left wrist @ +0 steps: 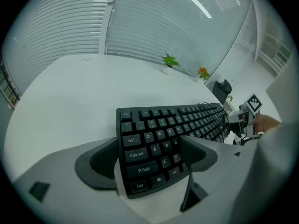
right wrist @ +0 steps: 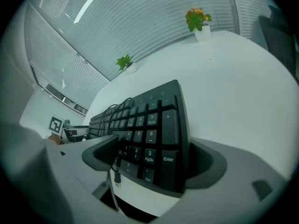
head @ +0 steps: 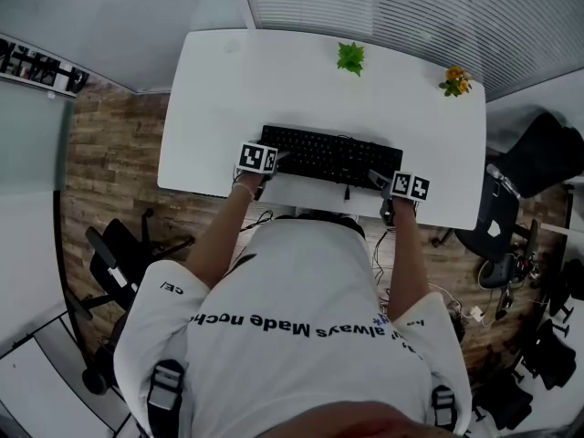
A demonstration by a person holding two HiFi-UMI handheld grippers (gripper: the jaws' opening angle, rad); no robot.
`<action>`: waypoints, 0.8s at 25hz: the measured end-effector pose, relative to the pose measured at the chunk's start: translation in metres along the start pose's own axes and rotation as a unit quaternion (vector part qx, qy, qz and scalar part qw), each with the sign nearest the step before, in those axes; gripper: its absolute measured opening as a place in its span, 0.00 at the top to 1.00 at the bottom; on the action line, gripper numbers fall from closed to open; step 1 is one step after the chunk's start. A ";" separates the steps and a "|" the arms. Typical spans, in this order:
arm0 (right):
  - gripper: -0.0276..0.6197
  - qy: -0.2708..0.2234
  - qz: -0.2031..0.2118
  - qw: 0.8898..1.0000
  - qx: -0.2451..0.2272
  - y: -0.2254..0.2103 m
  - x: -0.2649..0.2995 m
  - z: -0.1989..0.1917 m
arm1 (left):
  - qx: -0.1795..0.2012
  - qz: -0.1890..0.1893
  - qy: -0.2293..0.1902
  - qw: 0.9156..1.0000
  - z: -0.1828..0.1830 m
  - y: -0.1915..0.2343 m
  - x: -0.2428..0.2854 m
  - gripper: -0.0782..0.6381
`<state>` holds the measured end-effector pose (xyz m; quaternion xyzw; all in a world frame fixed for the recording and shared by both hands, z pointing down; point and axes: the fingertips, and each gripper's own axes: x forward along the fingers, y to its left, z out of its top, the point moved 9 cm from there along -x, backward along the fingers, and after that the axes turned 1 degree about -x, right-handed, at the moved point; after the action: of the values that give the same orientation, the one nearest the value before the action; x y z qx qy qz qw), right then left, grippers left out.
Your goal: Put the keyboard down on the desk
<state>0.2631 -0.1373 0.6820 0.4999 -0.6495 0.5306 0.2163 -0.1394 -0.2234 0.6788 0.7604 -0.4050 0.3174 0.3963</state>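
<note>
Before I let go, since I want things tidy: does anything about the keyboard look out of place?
Yes. The cable lies looped across the keyboard's keys near the number pad, and its USB plug dangles loose by the right gripper. The left gripper grips the other end. Nothing else stands out on the desk.

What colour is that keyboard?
The keyboard is black with white lettering on the keys, clearest in the left gripper view.

The keyboard (left wrist: 161, 139) has keys at its left end that say Tab, Caps Lock, Shift, Ctrl, Q, W, A and S. Keys at its right end say Enter, PgDn, Del, 2, 3 and 6. The person's shirt (head: 301, 327) says "always Made", upside down.
</note>
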 end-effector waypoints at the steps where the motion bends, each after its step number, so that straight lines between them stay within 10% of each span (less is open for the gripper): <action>1: 0.26 -0.001 -0.002 1.000 -0.001 0.000 0.000 -0.001 | 0.004 0.004 -0.001 1.000 -0.001 -0.001 0.000 0.30; 20: 0.22 0.001 -0.050 0.998 -0.033 0.006 0.002 -0.003 | 0.013 0.020 -0.005 1.000 -0.002 0.005 -0.003 0.30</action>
<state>0.2560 -0.1363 0.6814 0.5235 -0.6408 0.4981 0.2595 -0.1449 -0.2222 0.6793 0.7587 -0.4182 0.3263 0.3782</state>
